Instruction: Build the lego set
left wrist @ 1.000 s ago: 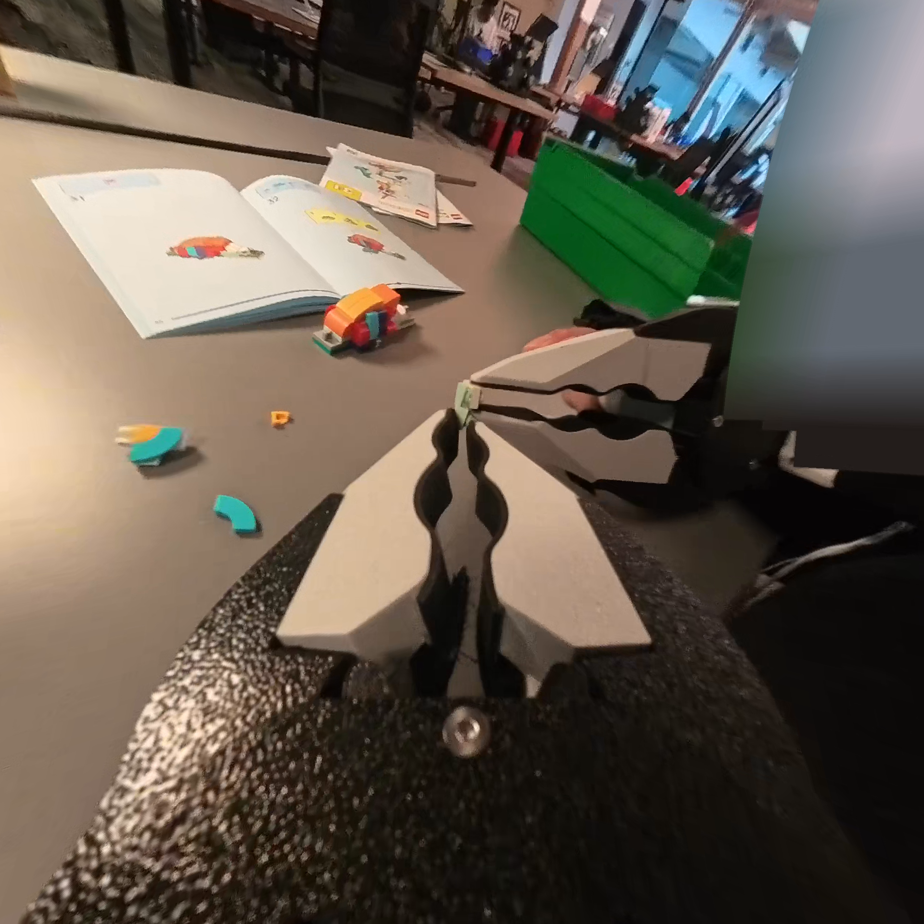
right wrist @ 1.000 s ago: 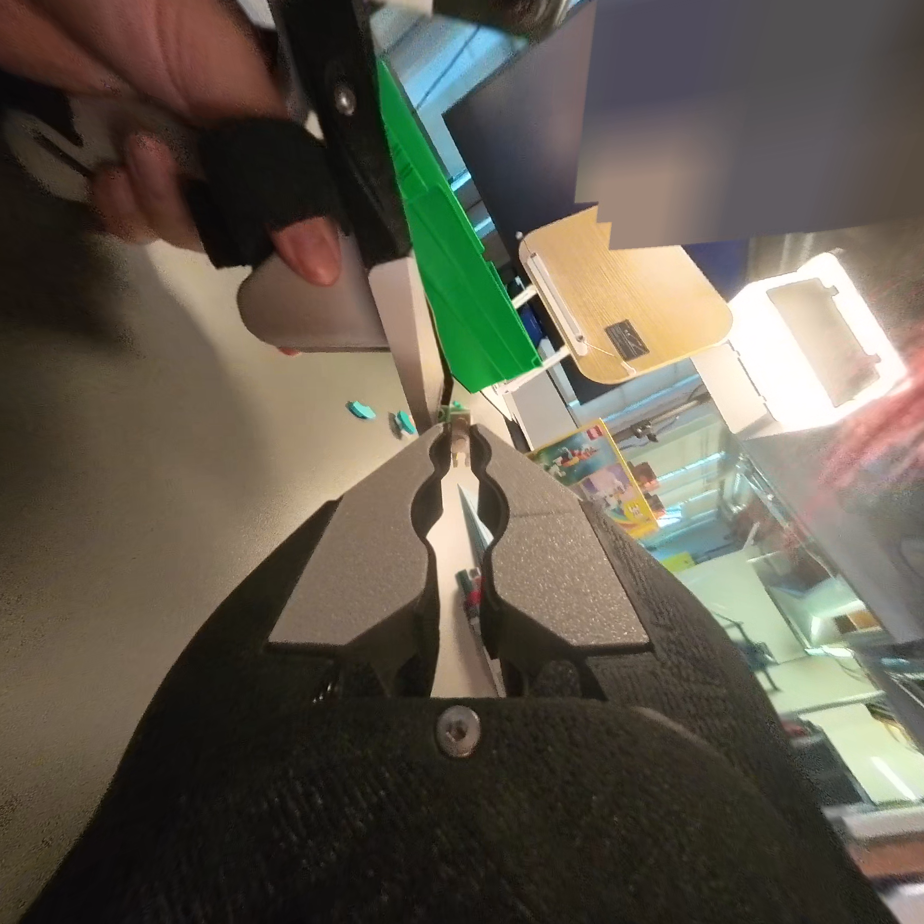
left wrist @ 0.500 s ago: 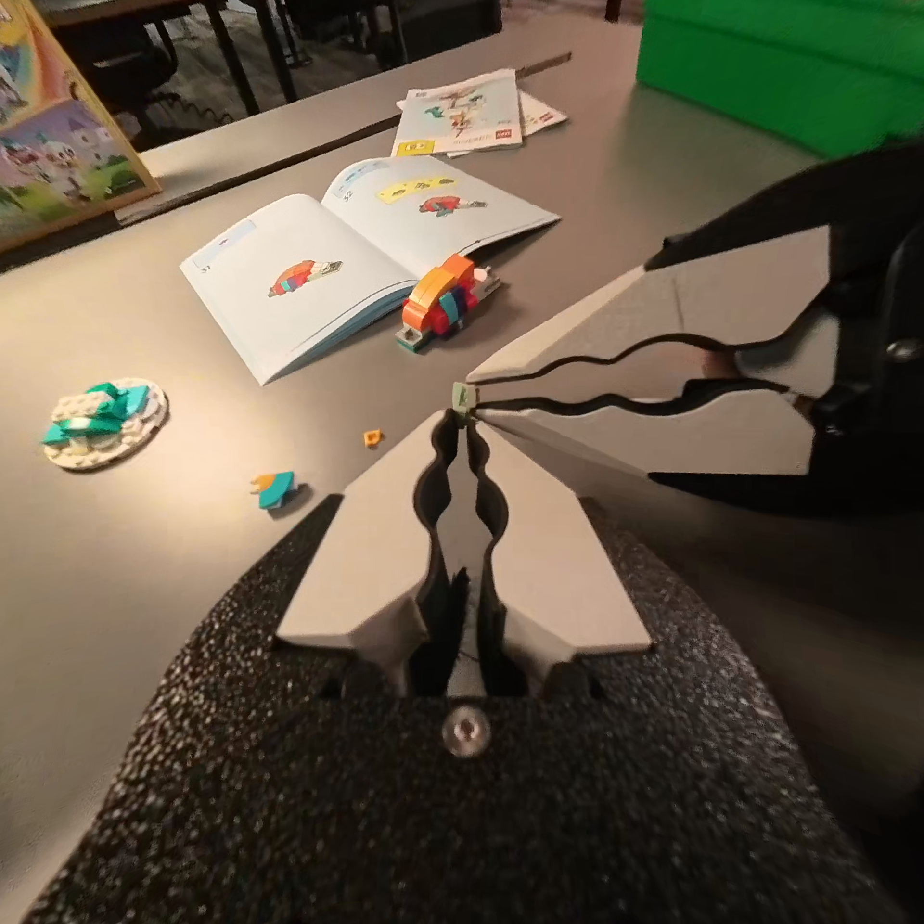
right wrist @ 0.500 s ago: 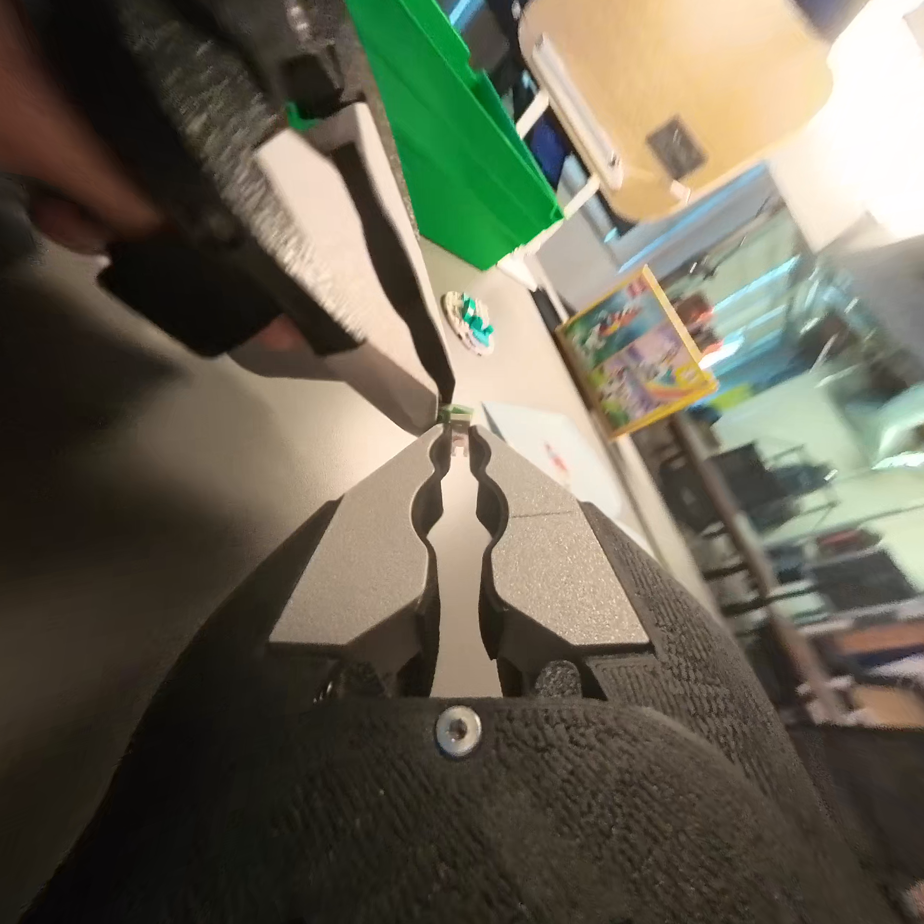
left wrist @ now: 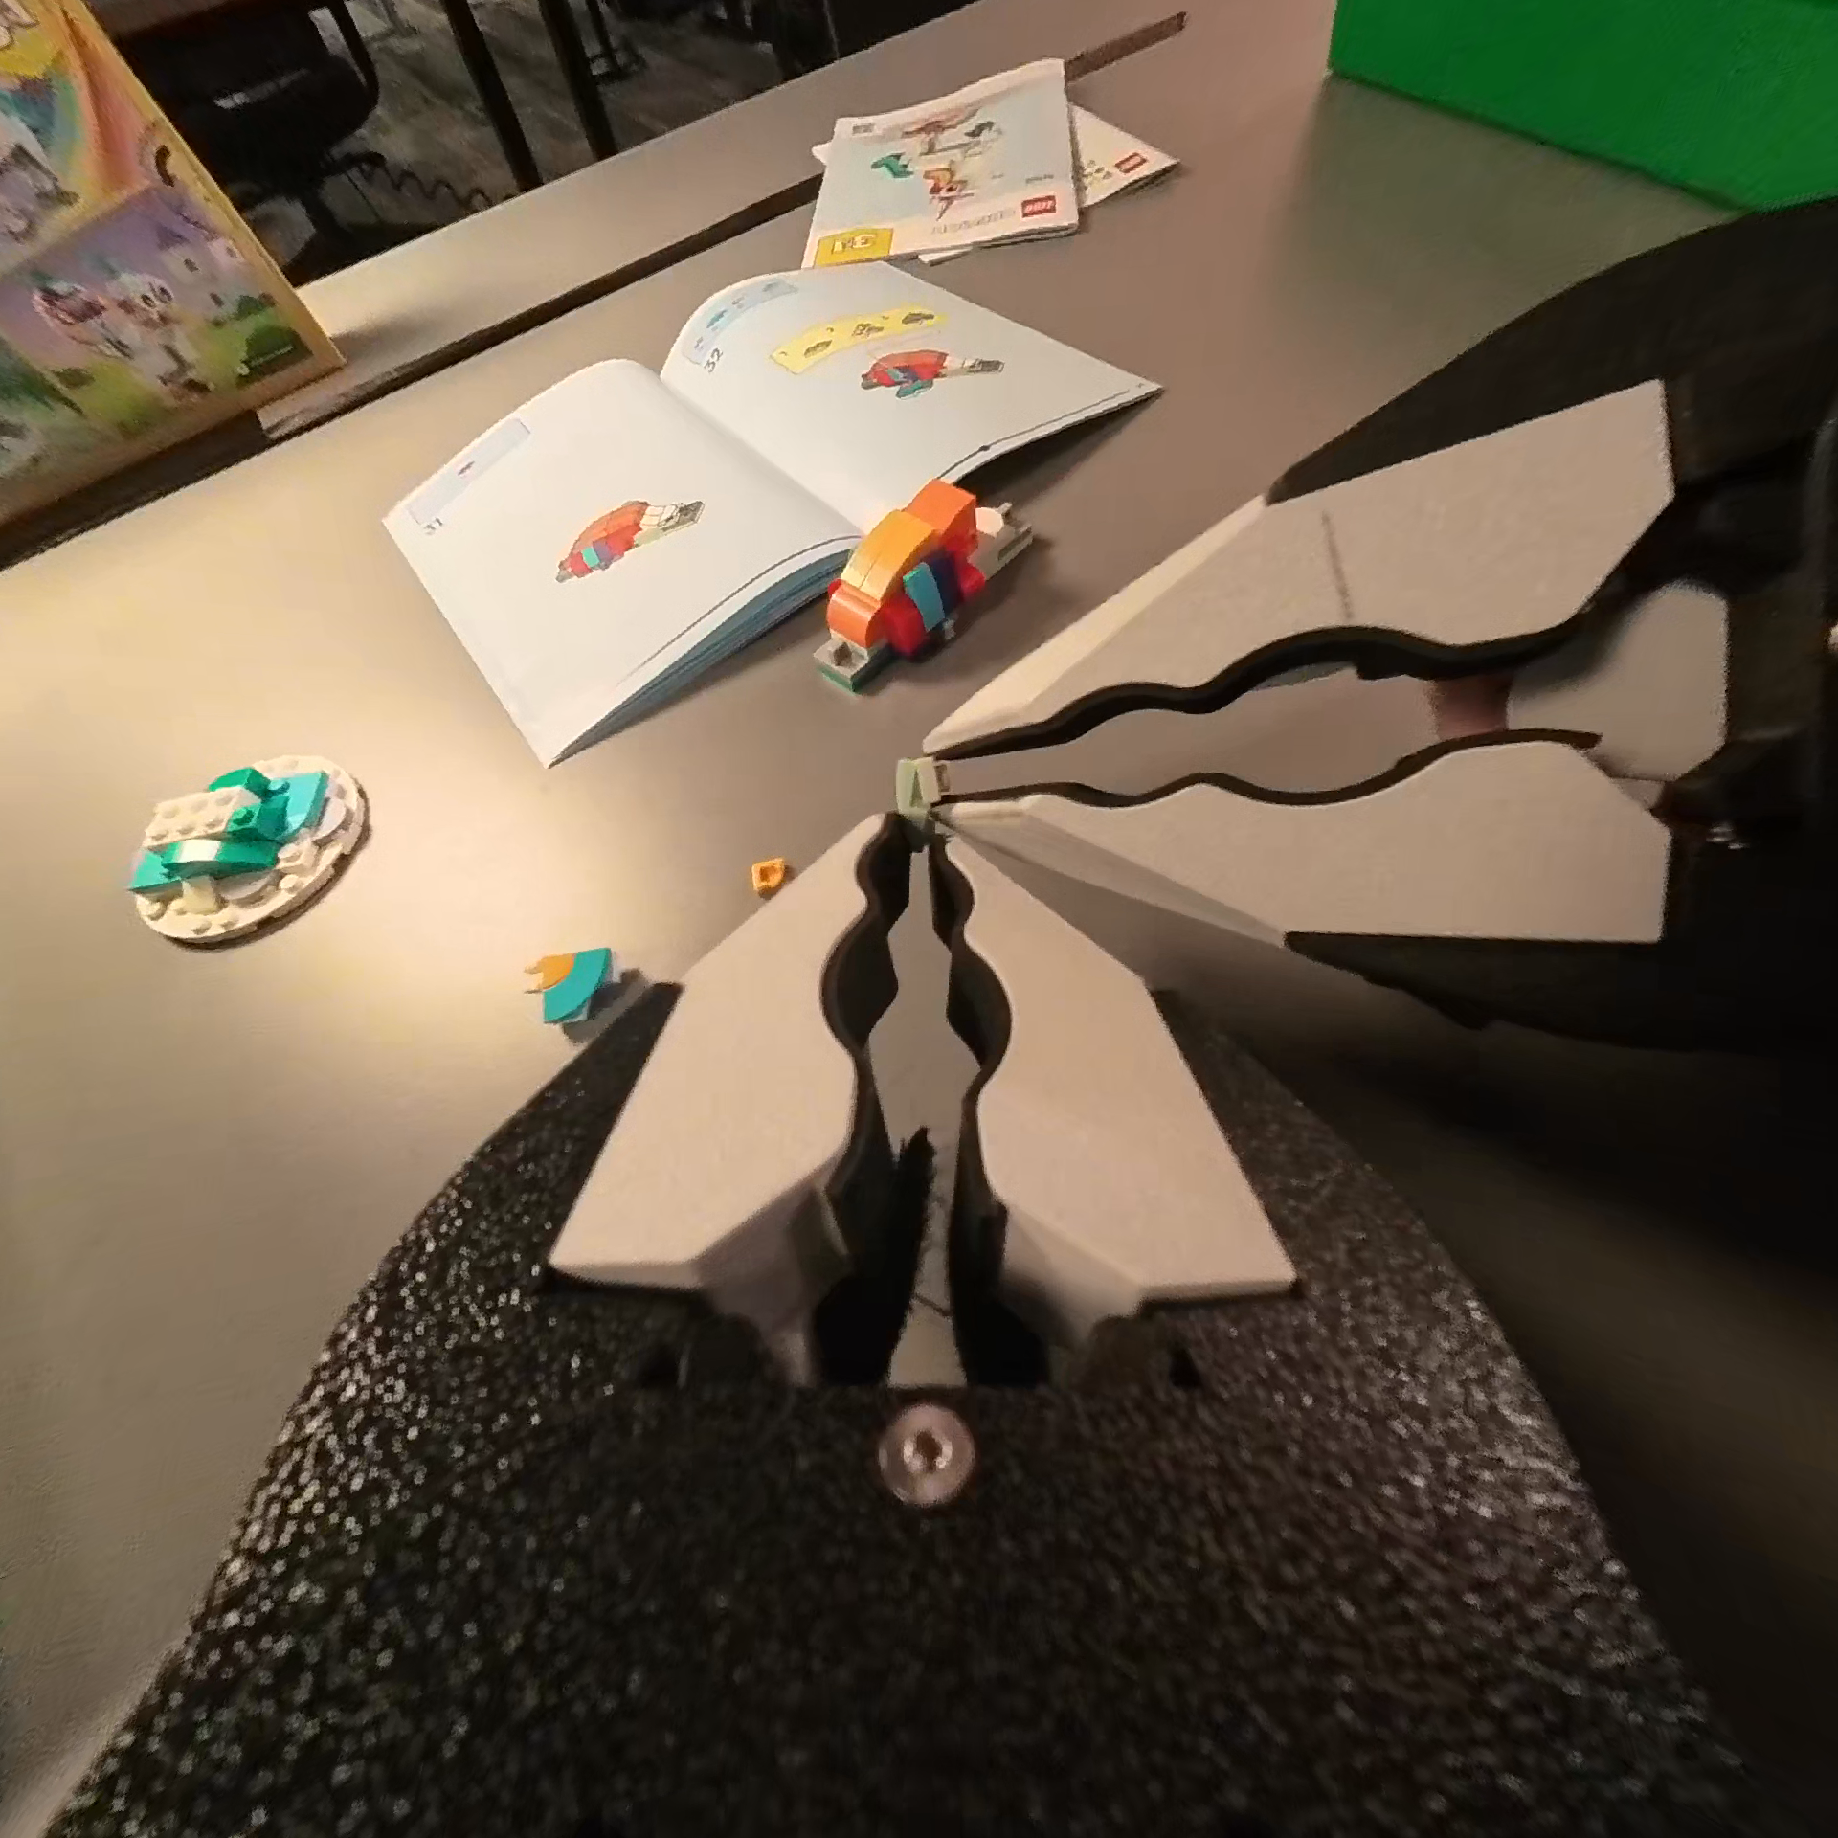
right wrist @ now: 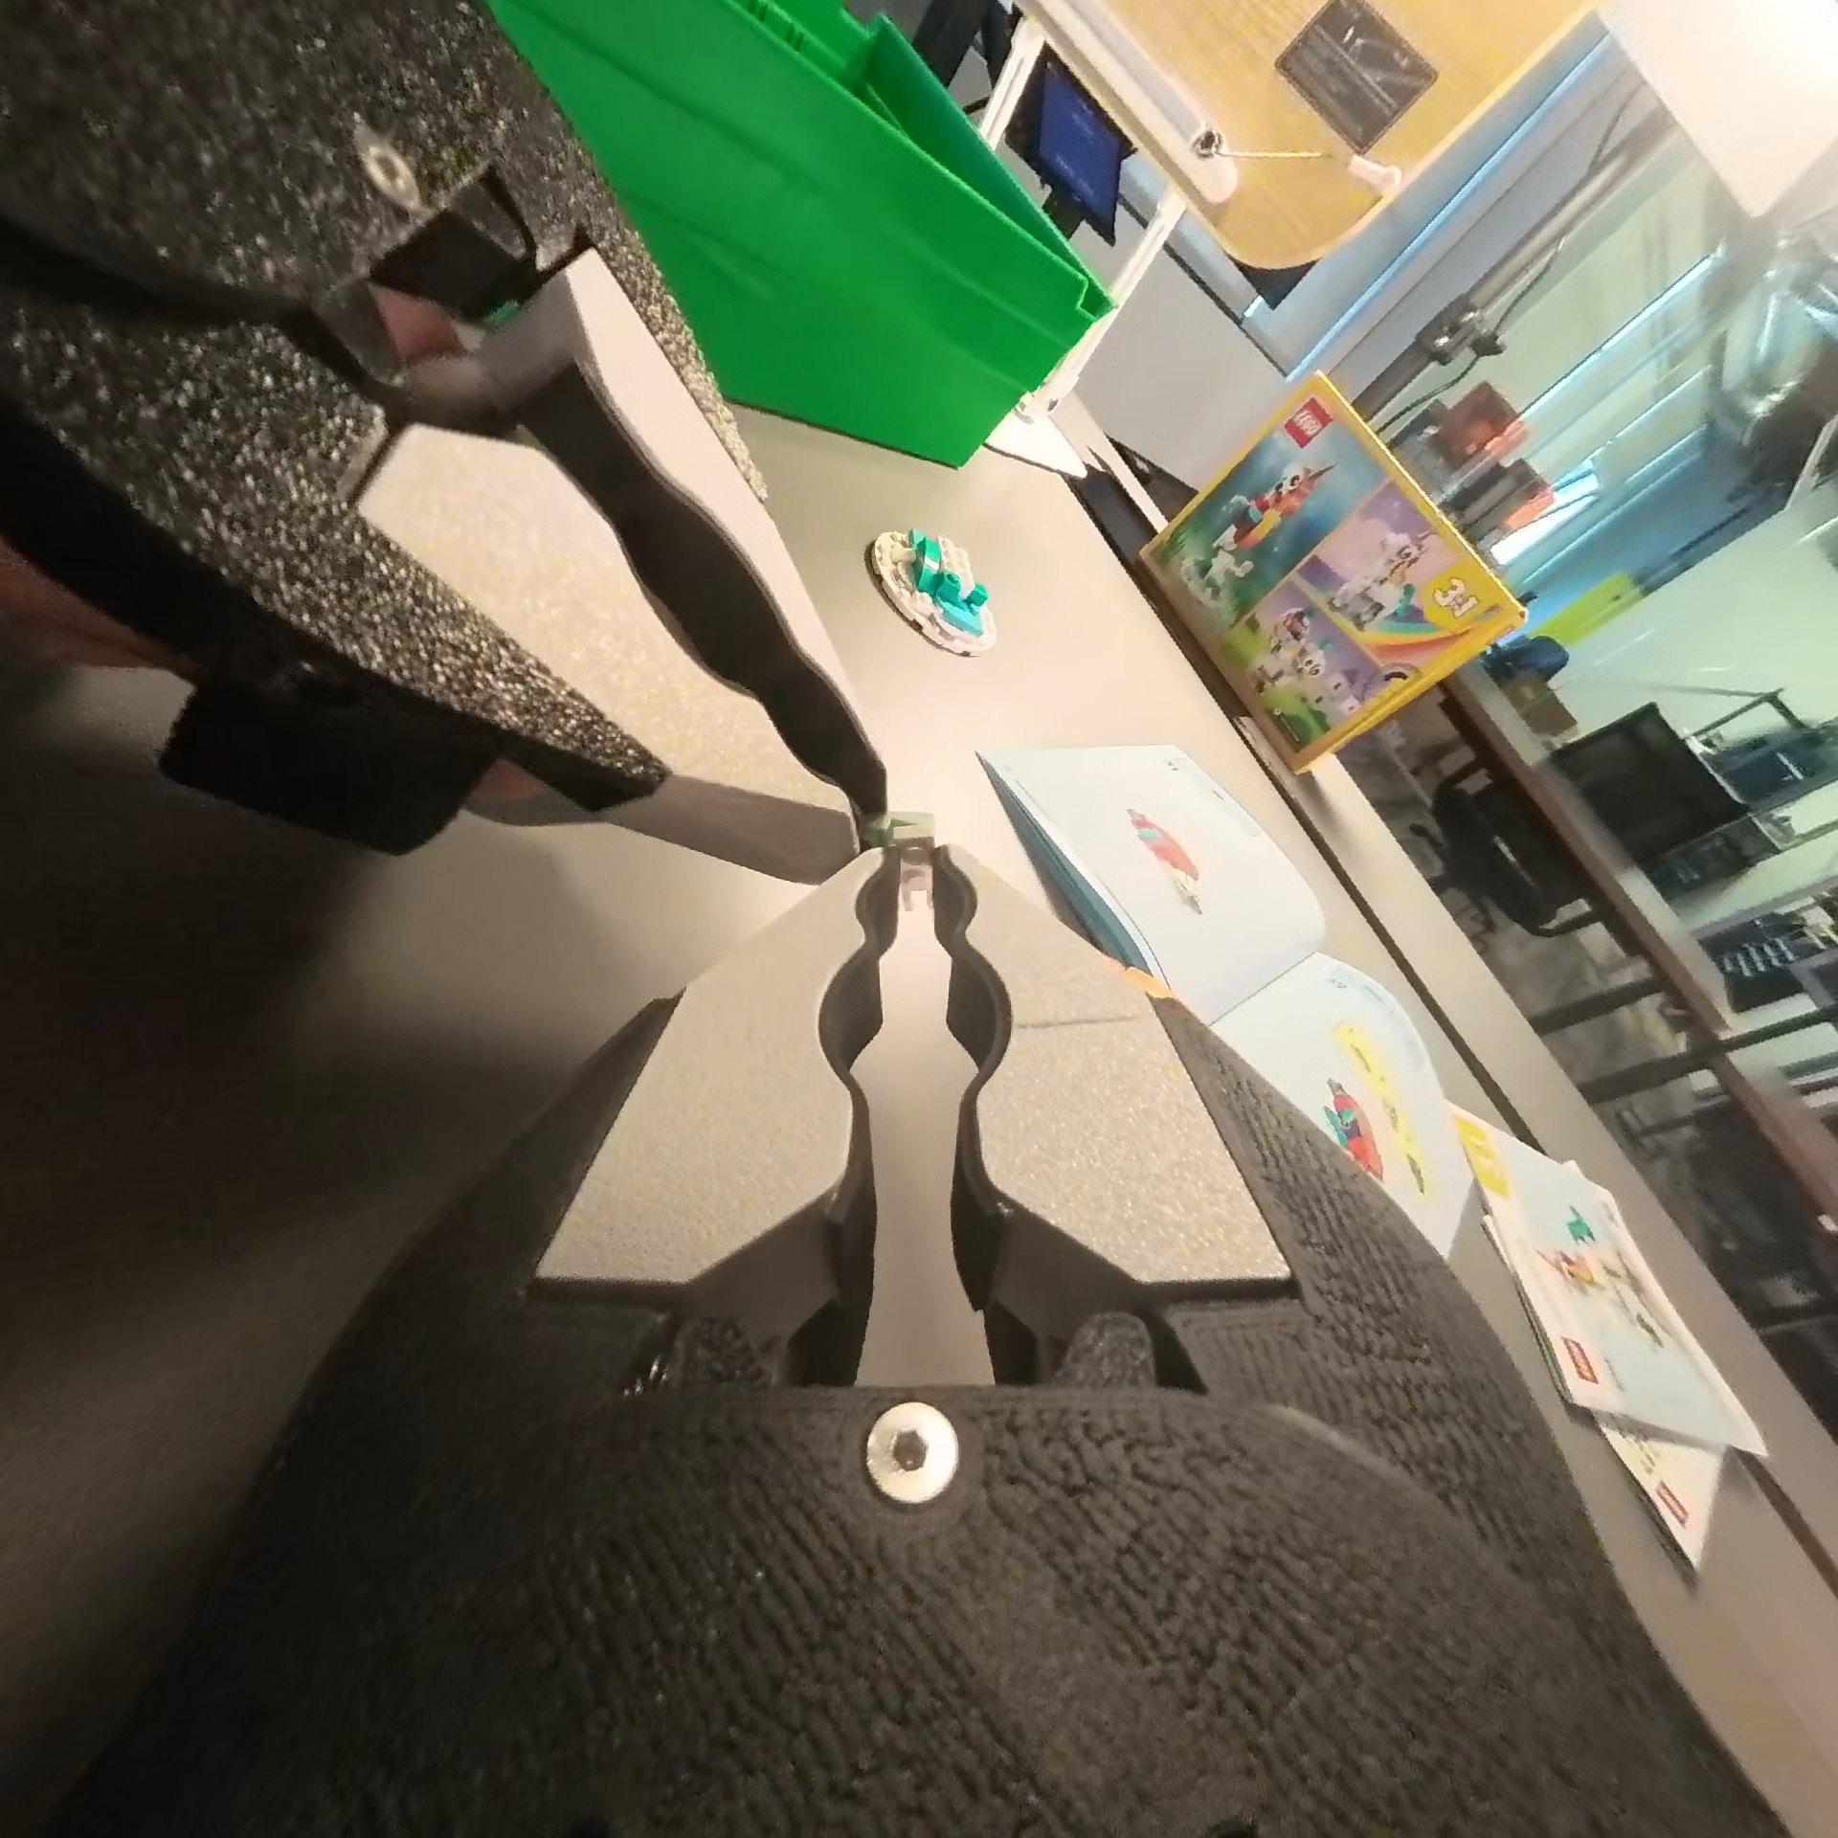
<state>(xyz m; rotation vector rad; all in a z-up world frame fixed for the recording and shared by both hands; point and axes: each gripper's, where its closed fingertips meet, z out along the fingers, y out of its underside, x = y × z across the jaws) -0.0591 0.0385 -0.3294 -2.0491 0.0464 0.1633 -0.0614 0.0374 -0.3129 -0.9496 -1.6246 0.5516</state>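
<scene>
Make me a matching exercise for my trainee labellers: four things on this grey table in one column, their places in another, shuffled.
1. round white plate with teal bricks
2. orange-and-red brick model
3. tiny pale green brick
4. closed white booklets

A. between both grippers' fingertips
B. far side, near the green bin
C. beside the open booklet's edge
D. alone at the left

Pairs: 1-D, 2-C, 3-A, 4-B

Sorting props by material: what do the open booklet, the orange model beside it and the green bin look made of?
Open booklet: thin matte paper; its pages curve and fan at the edge. Orange model: glossy moulded plastic, with highlights on its curved bricks. Green bin: probably smooth rigid plastic, uniform in colour with a soft sheen.
</scene>
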